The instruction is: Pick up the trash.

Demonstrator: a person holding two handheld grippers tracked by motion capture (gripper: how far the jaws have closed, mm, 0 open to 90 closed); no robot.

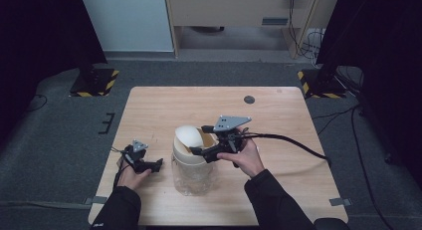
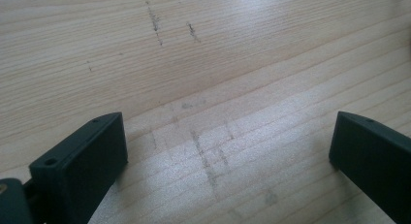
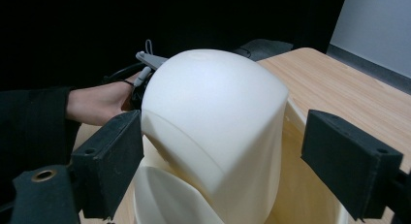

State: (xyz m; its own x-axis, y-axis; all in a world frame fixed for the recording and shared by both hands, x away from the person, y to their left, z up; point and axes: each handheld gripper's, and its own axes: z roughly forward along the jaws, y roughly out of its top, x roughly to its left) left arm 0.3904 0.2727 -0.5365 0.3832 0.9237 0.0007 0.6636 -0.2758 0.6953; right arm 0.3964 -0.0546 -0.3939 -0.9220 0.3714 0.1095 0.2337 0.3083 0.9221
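right claw (image 1: 196, 151) spread around cream lid (image 1: 187, 136)

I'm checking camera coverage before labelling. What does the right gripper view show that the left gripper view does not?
The right gripper view alone shows the cream swing lid of the bin, tilted up between the open jaws of the right hand-held gripper, with the person's other hand behind it.

The left gripper view alone shows grey scuff marks on the wood between the wide-open jaws of the left hand-held gripper, which holds nothing.

Both show two black jaws standing apart and the light wooden table.
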